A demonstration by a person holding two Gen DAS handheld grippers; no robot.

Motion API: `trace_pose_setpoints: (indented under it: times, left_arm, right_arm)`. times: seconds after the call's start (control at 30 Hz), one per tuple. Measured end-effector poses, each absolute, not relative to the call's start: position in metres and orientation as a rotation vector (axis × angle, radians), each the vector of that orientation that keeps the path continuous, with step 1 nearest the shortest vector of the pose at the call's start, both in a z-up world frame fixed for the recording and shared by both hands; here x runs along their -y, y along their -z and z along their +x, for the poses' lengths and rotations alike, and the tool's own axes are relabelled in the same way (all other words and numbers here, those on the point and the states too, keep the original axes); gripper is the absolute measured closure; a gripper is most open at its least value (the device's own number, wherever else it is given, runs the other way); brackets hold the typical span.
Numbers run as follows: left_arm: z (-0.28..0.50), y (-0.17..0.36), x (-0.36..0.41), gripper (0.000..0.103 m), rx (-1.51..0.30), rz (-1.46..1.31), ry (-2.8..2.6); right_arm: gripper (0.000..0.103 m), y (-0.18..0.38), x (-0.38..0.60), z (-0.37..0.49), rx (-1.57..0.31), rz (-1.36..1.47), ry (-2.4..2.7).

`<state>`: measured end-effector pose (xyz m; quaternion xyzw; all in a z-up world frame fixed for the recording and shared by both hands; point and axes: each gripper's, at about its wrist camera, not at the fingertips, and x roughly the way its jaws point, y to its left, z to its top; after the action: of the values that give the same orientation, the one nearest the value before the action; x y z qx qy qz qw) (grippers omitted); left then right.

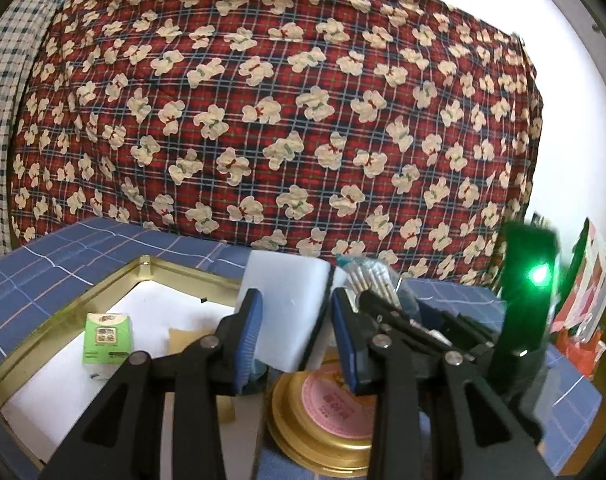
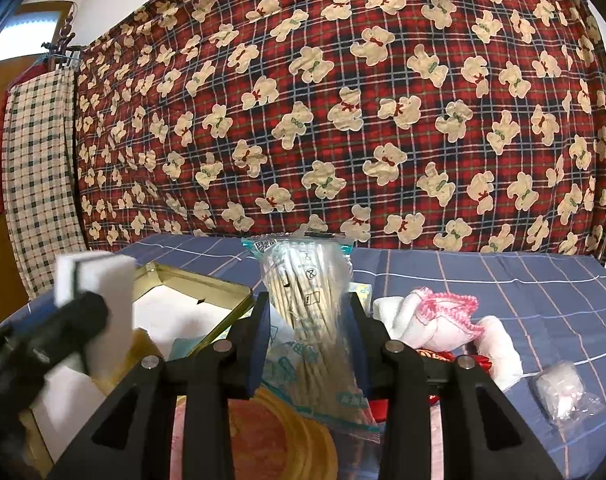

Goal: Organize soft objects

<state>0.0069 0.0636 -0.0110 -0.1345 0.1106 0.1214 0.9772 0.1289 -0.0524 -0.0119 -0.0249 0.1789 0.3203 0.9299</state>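
Note:
A white foam block [image 1: 283, 280] stands upright between the blue pads of my left gripper [image 1: 295, 304], which is shut on it above the right edge of a gold-rimmed tray [image 1: 83, 292]. In the right wrist view the same block [image 2: 103, 276] shows blurred at the left. My right gripper [image 2: 309, 308] is shut on a clear bag of thin pale sticks [image 2: 303, 272], held upright. In the left wrist view that bag [image 1: 369, 276] peeks out just right of the block.
A small green box [image 1: 109, 336] lies in the white-lined tray. A round gold tin with a pink label [image 1: 327, 440] sits below both grippers. A white-and-pink cloth [image 2: 435, 320] and a clear packet [image 2: 563, 392] lie on the blue checked sheet [image 2: 503, 280]. A red bear-print quilt [image 1: 303, 100] hangs behind.

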Motion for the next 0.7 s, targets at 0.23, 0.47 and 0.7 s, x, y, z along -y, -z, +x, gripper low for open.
trace_pose_setpoints:
  times: [0.23, 0.47, 0.7]
  left_arm:
    - [-0.007, -0.009, -0.091, 0.069, -0.234, -0.313, -0.220]
    - [-0.010, -0.018, -0.128, 0.069, -0.280, -0.307, -0.250]
    - [0.002, -0.017, -0.162, 0.069, -0.366, -0.277, -0.295]
  right_arm:
    - [0.065, 0.006, 0.048, 0.124, -0.359, -0.046, -0.683]
    - [0.064, -0.013, 0.028, 0.115, -0.354, -0.054, -0.740]
    - [0.064, -0.025, -0.009, 0.109, -0.385, -0.101, -0.810]
